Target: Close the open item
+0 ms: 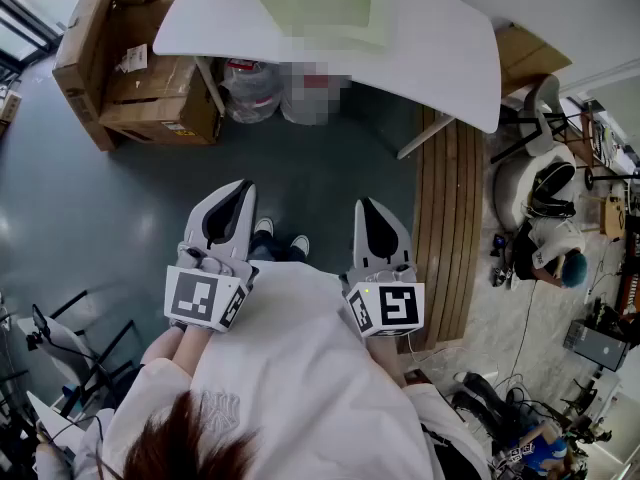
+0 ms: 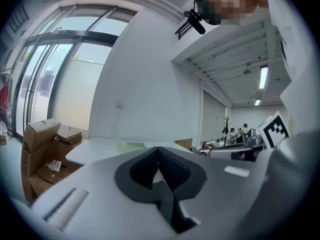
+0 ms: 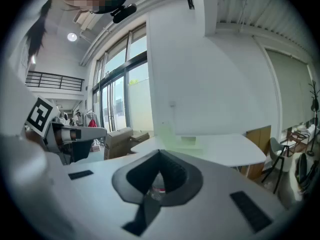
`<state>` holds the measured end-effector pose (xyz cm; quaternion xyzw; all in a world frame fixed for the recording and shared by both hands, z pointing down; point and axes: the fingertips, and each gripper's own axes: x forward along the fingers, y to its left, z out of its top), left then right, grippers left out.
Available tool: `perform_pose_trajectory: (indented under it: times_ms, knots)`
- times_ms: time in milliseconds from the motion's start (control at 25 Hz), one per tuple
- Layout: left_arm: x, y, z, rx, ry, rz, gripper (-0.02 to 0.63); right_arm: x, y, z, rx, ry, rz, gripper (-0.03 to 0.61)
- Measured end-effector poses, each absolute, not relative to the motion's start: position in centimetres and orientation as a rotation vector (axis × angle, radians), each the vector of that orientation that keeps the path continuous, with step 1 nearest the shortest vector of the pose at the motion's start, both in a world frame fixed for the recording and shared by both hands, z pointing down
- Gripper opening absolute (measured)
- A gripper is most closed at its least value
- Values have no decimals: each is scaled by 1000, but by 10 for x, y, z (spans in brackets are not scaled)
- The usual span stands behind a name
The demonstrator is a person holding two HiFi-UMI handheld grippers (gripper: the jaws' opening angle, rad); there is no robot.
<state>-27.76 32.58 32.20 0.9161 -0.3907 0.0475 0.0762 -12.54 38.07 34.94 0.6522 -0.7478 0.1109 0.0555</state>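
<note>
A white table (image 1: pixel 440 38) stands ahead of me. On its far part lies a pale green thing (image 1: pixel 320 3) under a mosaic patch, so I cannot tell what it is. It shows as a pale green upright shape (image 2: pixel 122 143) in the left gripper view and again (image 3: pixel 172 134) in the right gripper view. My left gripper (image 1: pixel 235 193) and right gripper (image 1: pixel 368 208) are held side by side at waist height, well short of the table. Both point ahead, with jaws together and nothing between them. The shoes (image 1: pixel 280 236) of the person holding them show below.
Cardboard boxes (image 1: pixel 140 58) are stacked at the table's left end, and plastic bags (image 1: pixel 250 88) lie under it. A wooden slatted strip (image 1: pixel 450 218) runs along the right. Beyond it are a chair (image 1: pixel 540 108) and a seated person (image 1: pixel 555 248). A black stand (image 1: pixel 60 338) is at lower left.
</note>
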Motion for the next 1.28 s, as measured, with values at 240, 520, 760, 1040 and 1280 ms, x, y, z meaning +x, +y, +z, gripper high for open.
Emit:
perform_pose_trajectory:
  times_ms: [240, 520, 760, 1040, 1280]
  knots:
    - [-266, 332, 320, 2753, -1172, 132, 9, -117, 385, 349, 1971, -2277, 332, 9]
    - [-260, 336, 317, 2755, -1167, 113, 9, -112, 391, 347, 1972, -2282, 316, 9]
    - [-253, 338, 312, 2772, -1168, 95, 9, -108, 392, 341, 1956, -2285, 285, 9]
    - [-246, 343, 309, 2795, -1171, 87, 9, -108, 396, 340, 1936, -2313, 255, 11]
    - [-244, 339, 306, 2796, -1157, 87, 9, -104, 394, 340, 1963, -2302, 281, 11]
